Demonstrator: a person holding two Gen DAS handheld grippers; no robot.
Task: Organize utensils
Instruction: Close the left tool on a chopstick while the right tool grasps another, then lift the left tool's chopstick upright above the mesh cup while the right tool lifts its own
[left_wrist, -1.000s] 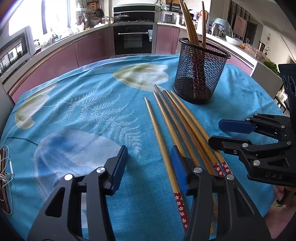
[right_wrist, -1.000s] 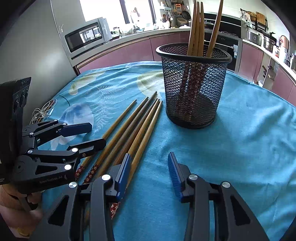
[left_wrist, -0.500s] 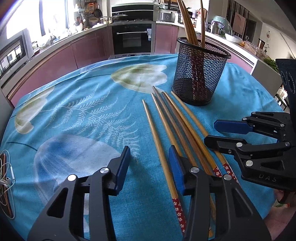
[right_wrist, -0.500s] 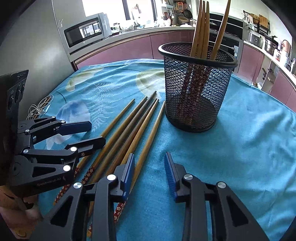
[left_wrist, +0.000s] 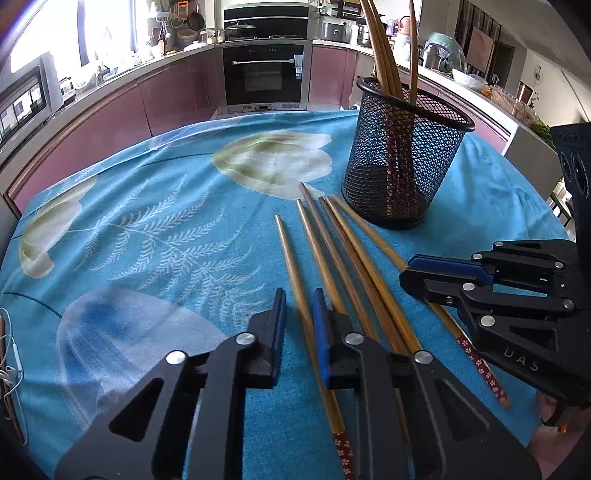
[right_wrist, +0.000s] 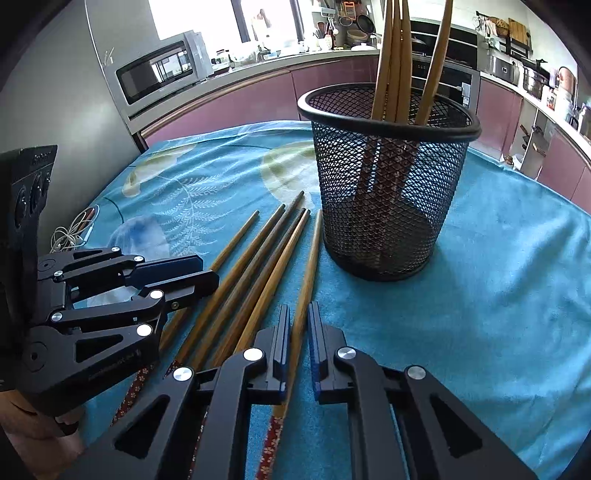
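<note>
Several wooden chopsticks with red flowered ends lie side by side on the blue cloth. A black mesh holder (left_wrist: 404, 162) (right_wrist: 388, 177) stands behind them with several chopsticks upright in it. My left gripper (left_wrist: 298, 306) straddles the leftmost chopstick (left_wrist: 291, 262), jaws narrowed around it with small gaps. My right gripper (right_wrist: 296, 319) straddles the rightmost chopstick (right_wrist: 308, 273), jaws close around it. Each gripper also shows in the other's view: the right gripper (left_wrist: 417, 275) and the left gripper (right_wrist: 205, 271).
The table carries a blue leaf-print cloth (left_wrist: 147, 229). White earphone cables (right_wrist: 74, 229) lie at its left edge. Kitchen counters, an oven (left_wrist: 264, 74) and a microwave (right_wrist: 159, 70) stand beyond the table.
Both grippers have narrowed from wide open. The left has shifted right over the leftmost chopstick; the right has moved over the rightmost one, which now lies apart from the others.
</note>
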